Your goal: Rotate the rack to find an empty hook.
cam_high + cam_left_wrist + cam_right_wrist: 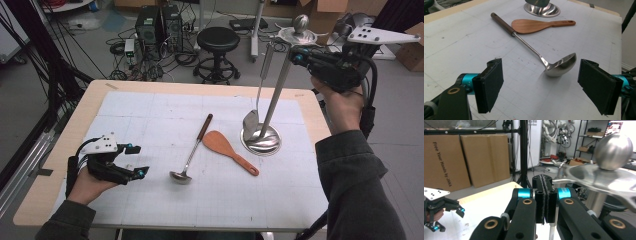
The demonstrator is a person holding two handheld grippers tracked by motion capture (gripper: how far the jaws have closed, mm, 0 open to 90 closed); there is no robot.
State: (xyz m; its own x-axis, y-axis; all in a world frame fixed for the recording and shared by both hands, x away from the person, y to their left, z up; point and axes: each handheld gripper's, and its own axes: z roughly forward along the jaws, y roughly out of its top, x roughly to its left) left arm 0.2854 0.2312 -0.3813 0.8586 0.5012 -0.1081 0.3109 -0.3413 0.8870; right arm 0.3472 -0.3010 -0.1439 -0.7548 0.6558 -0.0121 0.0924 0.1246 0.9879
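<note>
A steel ladle [192,150] [560,66] with a dark handle lies mid-table, next to a wooden rice paddle [227,149] [531,25]. Right of them stands a steel utensil stand [275,95], with a round base [541,10] and a ball-topped disc [599,177]. A steel spatula [251,122] hangs from the disc. My left gripper [139,161] [544,85] rests open on the mat, left of the ladle's bowl, with nothing between its pads. My right gripper [299,56] [544,197] is held high beside the stand's top, its pads shut together with nothing visible between them.
A white gridded mat [150,110] covers the wooden table [90,100]. Beyond the far edge are a black stool [217,40], computer towers [157,22] and floor cables. Cardboard boxes [461,157] stand further back. The left gripper [436,212] shows small in the right gripper view.
</note>
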